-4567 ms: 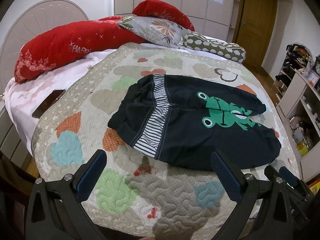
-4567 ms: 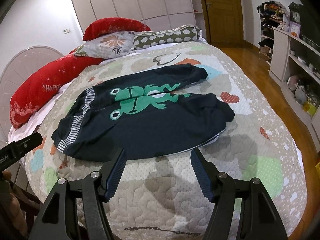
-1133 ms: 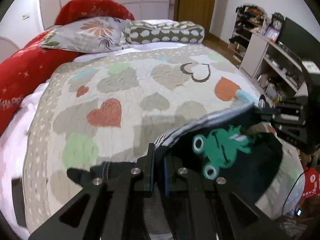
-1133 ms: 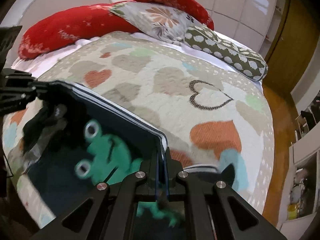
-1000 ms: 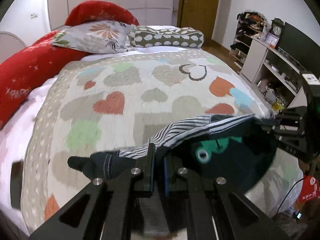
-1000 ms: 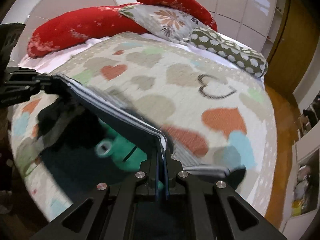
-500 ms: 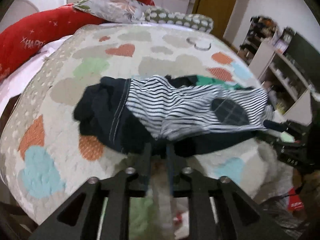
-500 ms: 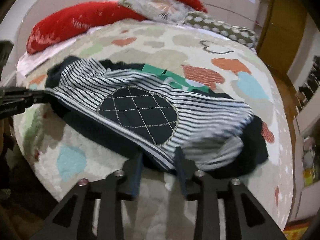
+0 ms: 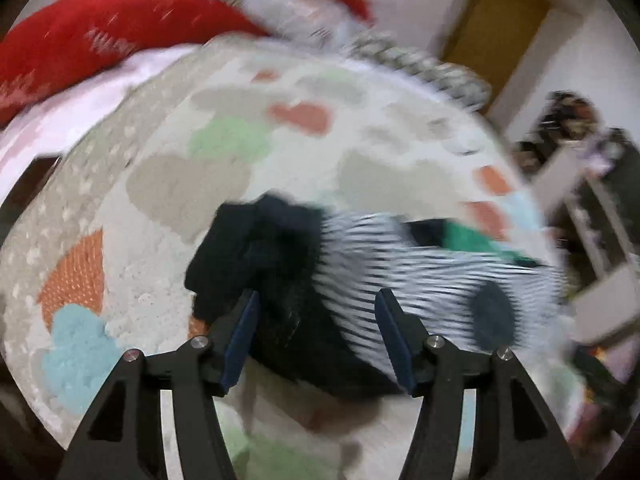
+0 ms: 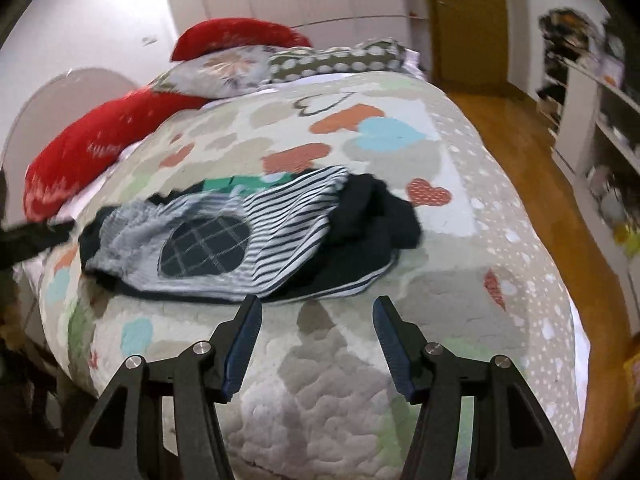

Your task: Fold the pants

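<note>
The dark pants [image 10: 248, 240] lie in a rumpled heap on the quilted bed [image 10: 360, 380], striped side with a round checked patch facing up and a bit of green print at the far edge. In the blurred left wrist view the pants [image 9: 360, 280] lie just past the fingers. My left gripper [image 9: 318, 336] is open and empty, its tips over the pants' near edge. My right gripper [image 10: 318, 340] is open and empty, just short of the pants' near edge.
Red, floral and spotted pillows [image 10: 224, 64] line the head of the bed. A wooden floor [image 10: 532, 152], a door and white shelves [image 10: 592, 120] with small items lie to the right. The left gripper's arm [image 10: 28, 236] shows at the left edge of the right wrist view.
Both grippers have opened and let go of the pants, which dropped onto the quilt with the striped side up. Both have pulled back toward the near edge of the bed.
</note>
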Motion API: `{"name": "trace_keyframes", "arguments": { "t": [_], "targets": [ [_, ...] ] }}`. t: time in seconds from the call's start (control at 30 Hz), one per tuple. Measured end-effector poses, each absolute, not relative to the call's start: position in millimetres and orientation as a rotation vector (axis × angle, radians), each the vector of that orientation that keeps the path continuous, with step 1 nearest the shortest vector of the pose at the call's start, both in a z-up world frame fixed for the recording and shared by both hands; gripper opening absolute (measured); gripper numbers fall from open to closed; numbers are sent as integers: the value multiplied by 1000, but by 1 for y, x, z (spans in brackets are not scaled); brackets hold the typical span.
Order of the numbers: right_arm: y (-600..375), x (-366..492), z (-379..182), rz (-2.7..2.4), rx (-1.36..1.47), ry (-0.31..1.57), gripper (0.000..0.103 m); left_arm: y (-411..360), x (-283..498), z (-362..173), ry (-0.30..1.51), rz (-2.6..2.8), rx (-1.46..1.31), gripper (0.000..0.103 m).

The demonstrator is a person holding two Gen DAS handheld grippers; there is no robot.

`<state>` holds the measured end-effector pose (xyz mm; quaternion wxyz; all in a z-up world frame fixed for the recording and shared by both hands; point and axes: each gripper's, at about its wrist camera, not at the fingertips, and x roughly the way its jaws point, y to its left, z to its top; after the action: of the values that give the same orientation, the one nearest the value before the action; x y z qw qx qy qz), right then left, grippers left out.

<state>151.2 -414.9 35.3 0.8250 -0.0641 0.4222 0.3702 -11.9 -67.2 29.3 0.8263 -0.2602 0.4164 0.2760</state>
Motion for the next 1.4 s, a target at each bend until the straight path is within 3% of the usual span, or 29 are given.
{"name": "trace_keyframes", "arguments": {
  "t": [0.07, 0.2, 0.3, 0.47, 0.53, 0.57, 0.73, 0.87, 0.93, 1.0, 1.07, 1.17, 1.27, 1.37, 1.4],
  "targets": [
    [-418, 157, 39, 773, -96, 896, 62, -62, -3, 1, 916, 637, -516, 58],
    [-421, 172, 45, 710, -66, 879, 62, -87, 6, -2, 924, 696, -337, 61],
    [-414, 193, 43, 679, -36, 894, 63, -84, 1, -4, 897, 694, -362, 62],
    [-384, 236, 8, 603, 1, 1036, 68, -83, -1, -4, 882, 682, -362, 63],
    [-380, 240, 1, 632, 36, 1078, 56, -85, -2, -5, 879, 681, -347, 63],
    [-380, 240, 4, 650, 40, 1070, 30, -85, -2, -5, 877, 680, -345, 63],
    [-421, 261, 23, 522, 175, 1021, 15, -86, -4, -6, 848, 678, -343, 63],
    [-465, 268, 27, 457, 302, 1013, 19, -89, -5, -8, 829, 689, -327, 64],
    [-472, 259, 27, 513, 349, 1026, 33, -90, -4, -8, 827, 698, -318, 64],
    [-469, 250, 28, 564, 359, 1019, 55, -91, -4, -8, 827, 702, -316, 65],
    [-456, 245, 22, 602, 347, 1034, 63, -91, -4, -9, 825, 704, -315, 65],
    [-428, 243, 4, 637, 316, 1109, 64, -91, -4, -9, 819, 702, -313, 65],
    [-407, 241, 0, 625, 204, 1091, 16, -92, -6, -9, 812, 697, -309, 65],
    [-416, 249, 1, 511, 186, 1080, 16, -91, -6, -9, 810, 695, -310, 65],
    [-417, 249, 1, 465, 131, 1062, 23, -91, -6, -8, 815, 693, -313, 65]
  ]
}}
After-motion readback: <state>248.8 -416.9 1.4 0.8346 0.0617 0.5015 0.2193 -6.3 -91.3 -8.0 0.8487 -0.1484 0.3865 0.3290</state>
